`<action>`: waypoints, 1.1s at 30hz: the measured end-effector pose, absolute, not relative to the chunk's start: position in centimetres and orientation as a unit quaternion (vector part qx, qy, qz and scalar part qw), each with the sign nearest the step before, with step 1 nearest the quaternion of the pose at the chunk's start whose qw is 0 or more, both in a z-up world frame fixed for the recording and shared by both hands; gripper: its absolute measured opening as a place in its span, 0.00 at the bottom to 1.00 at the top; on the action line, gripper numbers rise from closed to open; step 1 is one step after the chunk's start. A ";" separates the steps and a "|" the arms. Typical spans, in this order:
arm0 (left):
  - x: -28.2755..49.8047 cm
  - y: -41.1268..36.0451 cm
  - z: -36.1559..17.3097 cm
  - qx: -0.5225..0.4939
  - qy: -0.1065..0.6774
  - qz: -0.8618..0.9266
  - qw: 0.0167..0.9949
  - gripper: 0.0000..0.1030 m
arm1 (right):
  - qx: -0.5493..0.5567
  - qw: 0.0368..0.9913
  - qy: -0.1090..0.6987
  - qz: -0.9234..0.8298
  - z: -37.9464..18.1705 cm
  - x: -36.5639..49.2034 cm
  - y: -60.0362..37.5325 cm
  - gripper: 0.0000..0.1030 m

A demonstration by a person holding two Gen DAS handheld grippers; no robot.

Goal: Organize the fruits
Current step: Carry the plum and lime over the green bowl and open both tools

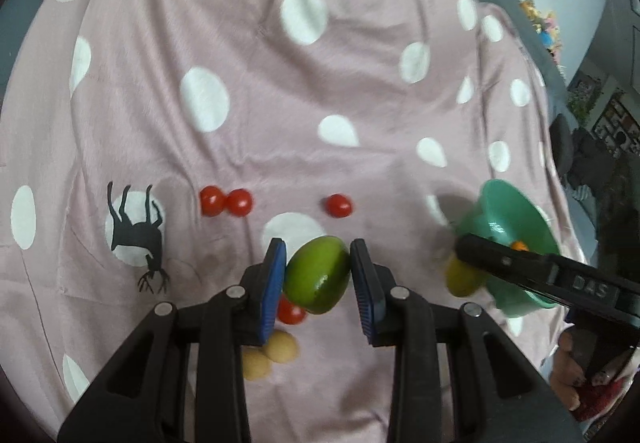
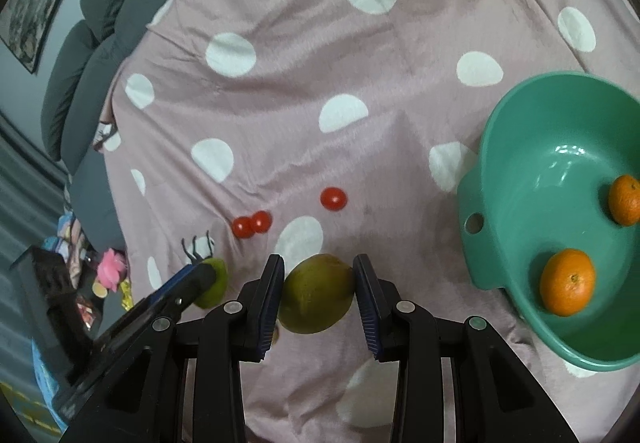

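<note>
Now you hold one fruit per gripper: left gripper (image 1: 318, 275) clenched on green lime (image 1: 318, 275), right gripper (image 2: 318, 293) clenched on yellow-green fruit (image 2: 316, 293), both above pink cloth (image 2: 360, 55). Round, smooth skin, probably slippery; grip at widest middle. Green bowl (image 2: 492, 211) near right.

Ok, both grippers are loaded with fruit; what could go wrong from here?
1. The left hand-held gripper pinches the bright green fruit only at its sides; it could slip onto the tomato below.
2. The teal bowl sits tilted on the soft blanket; dropping the right hand-held gripper's olive-green fruit in might tip it and spill the oranges.
</note>
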State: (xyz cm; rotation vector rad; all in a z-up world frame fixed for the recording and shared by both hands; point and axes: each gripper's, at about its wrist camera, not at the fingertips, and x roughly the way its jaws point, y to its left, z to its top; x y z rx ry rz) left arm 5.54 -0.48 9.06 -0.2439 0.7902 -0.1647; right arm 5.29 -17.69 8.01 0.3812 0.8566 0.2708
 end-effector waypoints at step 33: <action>1.6 -14.5 11.7 -0.147 0.341 -0.101 0.923 0.31 | 0.143 0.941 0.299 0.065 14.4 0.2 -26.4 0.37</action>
